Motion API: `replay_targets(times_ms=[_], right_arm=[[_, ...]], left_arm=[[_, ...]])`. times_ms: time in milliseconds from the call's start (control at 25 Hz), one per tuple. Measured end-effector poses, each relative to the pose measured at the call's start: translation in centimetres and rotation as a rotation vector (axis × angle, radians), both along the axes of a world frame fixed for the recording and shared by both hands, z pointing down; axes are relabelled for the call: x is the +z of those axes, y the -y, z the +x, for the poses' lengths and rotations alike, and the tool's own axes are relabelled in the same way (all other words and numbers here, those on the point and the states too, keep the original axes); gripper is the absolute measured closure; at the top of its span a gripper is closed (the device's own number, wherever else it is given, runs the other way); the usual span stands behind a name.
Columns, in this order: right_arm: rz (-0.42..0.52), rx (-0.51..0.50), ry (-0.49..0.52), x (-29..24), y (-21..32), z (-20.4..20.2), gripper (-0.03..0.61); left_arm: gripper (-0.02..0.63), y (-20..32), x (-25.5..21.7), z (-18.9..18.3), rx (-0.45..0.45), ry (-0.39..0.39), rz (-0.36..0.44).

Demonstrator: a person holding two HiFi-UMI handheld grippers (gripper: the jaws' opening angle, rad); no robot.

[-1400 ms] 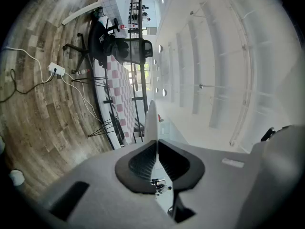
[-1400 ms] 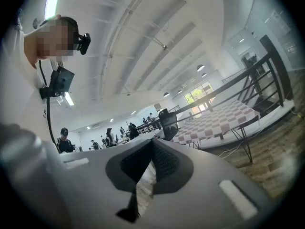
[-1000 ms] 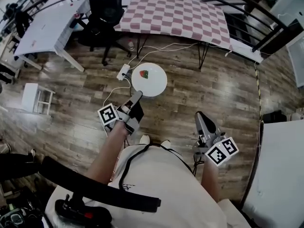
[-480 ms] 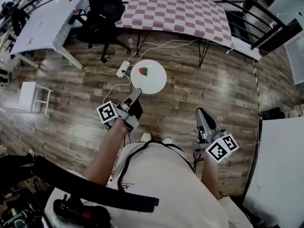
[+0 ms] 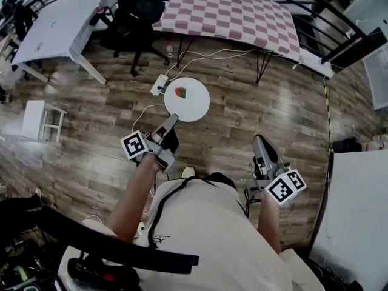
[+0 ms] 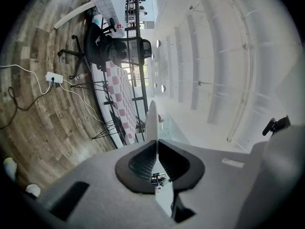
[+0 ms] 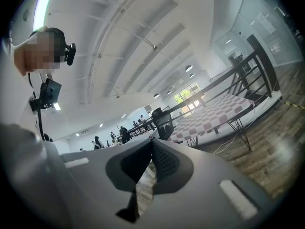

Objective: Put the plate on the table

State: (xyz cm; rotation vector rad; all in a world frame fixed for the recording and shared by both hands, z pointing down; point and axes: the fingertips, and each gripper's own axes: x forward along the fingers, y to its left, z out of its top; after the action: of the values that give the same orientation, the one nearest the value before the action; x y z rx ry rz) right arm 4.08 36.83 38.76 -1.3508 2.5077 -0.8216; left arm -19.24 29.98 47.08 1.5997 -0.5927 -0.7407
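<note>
Far left: white rectangular desk (image 5: 54, 29), with a small white stool (image 5: 41, 121) below it on the brown wood-plank floor (image 5: 91, 138). Next over is a black office chair (image 5: 136, 14), then a white power strip (image 5: 159, 85) with cables on the floor.

Left gripper (image 5: 170, 122) is closed on the near rim of the round white plate (image 5: 193, 105). The left gripper view shows the plate edge-on, clamped between both pads (image 6: 137, 162). The plate is held out in the air over the floor, on the near side of the pink-and-white checkered surface (image 5: 230, 11) and not on it. 1 small red-and-green food piece (image 5: 180, 92) sits on the plate's far-left part.

Right gripper (image 5: 259, 143) is well apart to the right, by the person's side. Its jaws are together with nothing between them. The right gripper view shows the same, with the checkered surface ahead to the right.
</note>
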Motion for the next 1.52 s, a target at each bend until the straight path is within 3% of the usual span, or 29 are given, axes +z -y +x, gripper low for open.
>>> replay_targets(times_ms=[240, 840, 1520], right_arm=[[-0.014, -0.002, 0.007, 0.2, 0.2, -1.3, 0.571], [-0.005, -0.056, 0.009, 0.9, 2.4, -1.7, 0.571], [0.011, -0.153, -0.013, 1.7, 12.9, 1.5, 0.571]], left_arm=[[0.591, -0.2, 0.4, -1.9, -0.016, 0.002, -0.011], [0.591, 0.6, 0.7, -2.0, -0.055, 0.016, -0.006], [0.591, 9.8, 0.1, 2.5, -0.106, 0.028, 0.005]])
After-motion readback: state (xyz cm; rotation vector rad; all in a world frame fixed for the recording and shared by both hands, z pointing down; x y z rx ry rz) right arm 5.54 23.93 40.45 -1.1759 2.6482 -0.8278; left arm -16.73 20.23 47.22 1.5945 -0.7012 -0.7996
